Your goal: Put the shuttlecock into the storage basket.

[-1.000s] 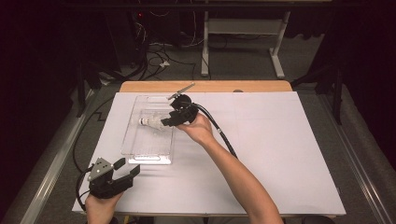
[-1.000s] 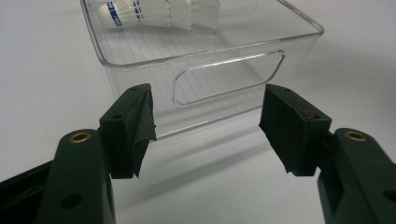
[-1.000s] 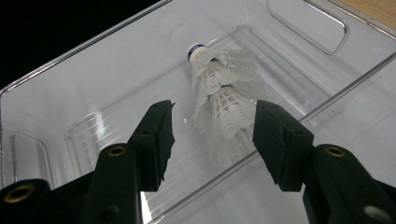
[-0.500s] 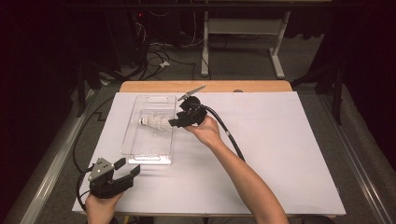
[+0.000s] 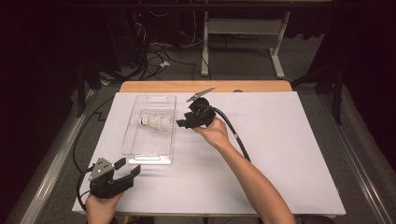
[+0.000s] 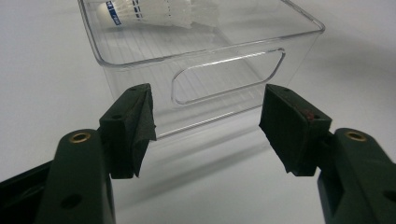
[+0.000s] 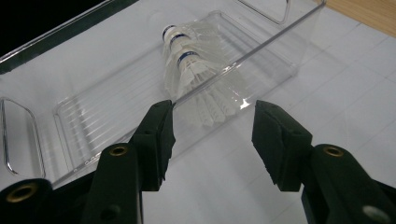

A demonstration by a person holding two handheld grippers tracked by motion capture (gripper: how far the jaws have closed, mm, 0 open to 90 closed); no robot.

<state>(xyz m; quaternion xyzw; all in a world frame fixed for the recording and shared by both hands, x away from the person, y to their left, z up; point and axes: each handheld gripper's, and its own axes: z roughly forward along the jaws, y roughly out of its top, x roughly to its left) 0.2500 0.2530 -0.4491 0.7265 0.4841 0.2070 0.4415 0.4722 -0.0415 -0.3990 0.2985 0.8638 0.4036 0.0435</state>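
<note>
Right jaws: parted with nothing between them, the right gripper poised at the bin's right wall, centre of the high view, a spacing that looks fit for letting go or reaching in.
Left jaws: spread wide and empty, the left gripper low at the lower left, aimed at the bin's near end as if on standby.
Shuttlecocks: two white ones with blue bands, lying on their sides inside the bin, corks toward the upper left of the right gripper view.
Clear bin: open-topped, cut-out handles at each end, set lengthways at upper left of centre, within easy reach of both hands.
White sheet: covers the table, giving the see-through plastic a plain backdrop.
</note>
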